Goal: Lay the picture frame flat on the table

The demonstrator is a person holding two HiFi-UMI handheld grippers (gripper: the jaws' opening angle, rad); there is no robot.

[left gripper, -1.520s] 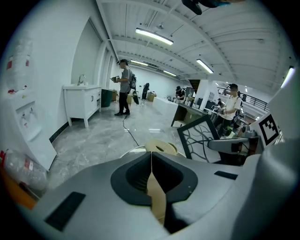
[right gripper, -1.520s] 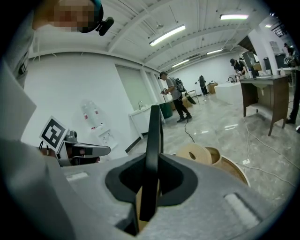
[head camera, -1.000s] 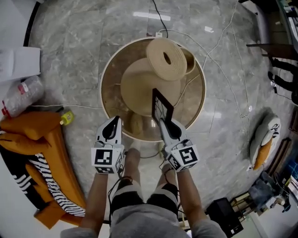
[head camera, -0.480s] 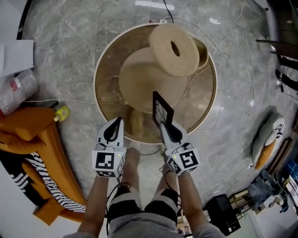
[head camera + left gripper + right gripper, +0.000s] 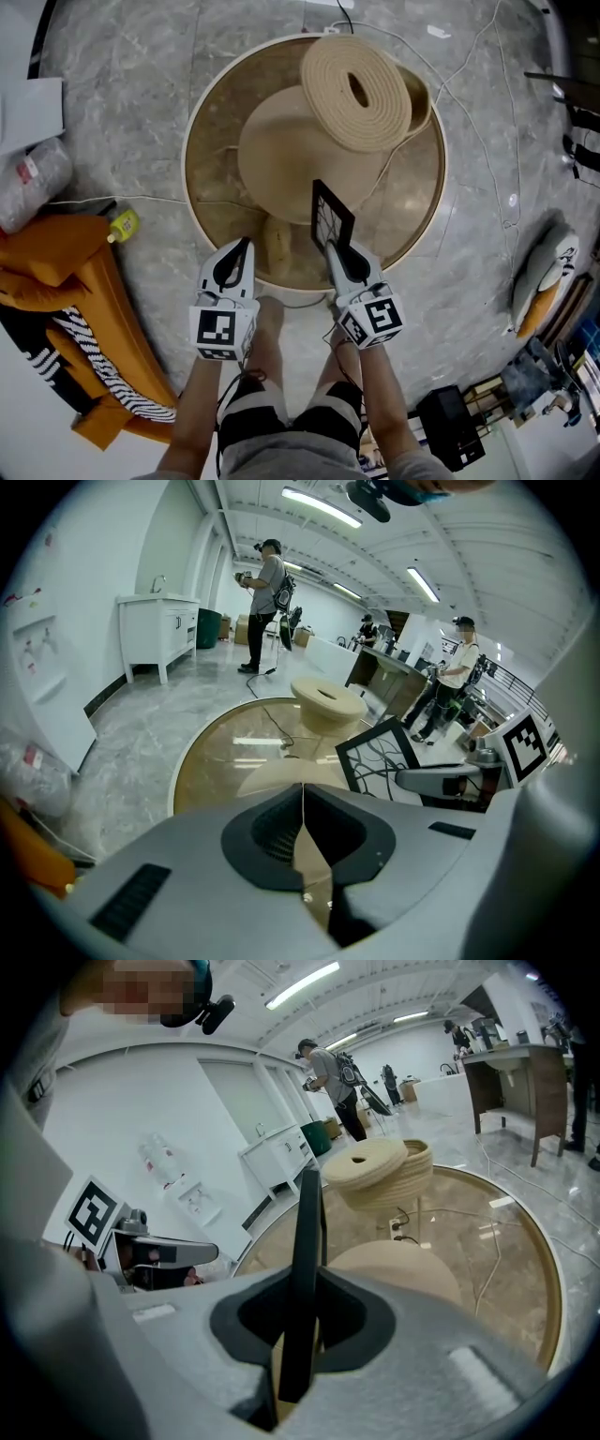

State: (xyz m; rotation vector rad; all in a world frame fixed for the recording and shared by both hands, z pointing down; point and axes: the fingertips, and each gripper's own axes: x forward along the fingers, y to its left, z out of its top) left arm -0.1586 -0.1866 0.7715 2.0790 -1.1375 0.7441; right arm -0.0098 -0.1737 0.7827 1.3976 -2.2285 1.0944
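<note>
Lab-type open hall: strip lights (image 5: 319,506), marble floor (image 5: 487,131), white sink unit (image 5: 159,630), other ppl (image 5: 269,592) about.

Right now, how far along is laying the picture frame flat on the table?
Done: the right gripper is clamped on the edge of the picture frame. In hand: the frame is held upright over the near side of the round glass table. Left: tip it down flat on the glass and let go. The left gripper is shut and empty.
</note>
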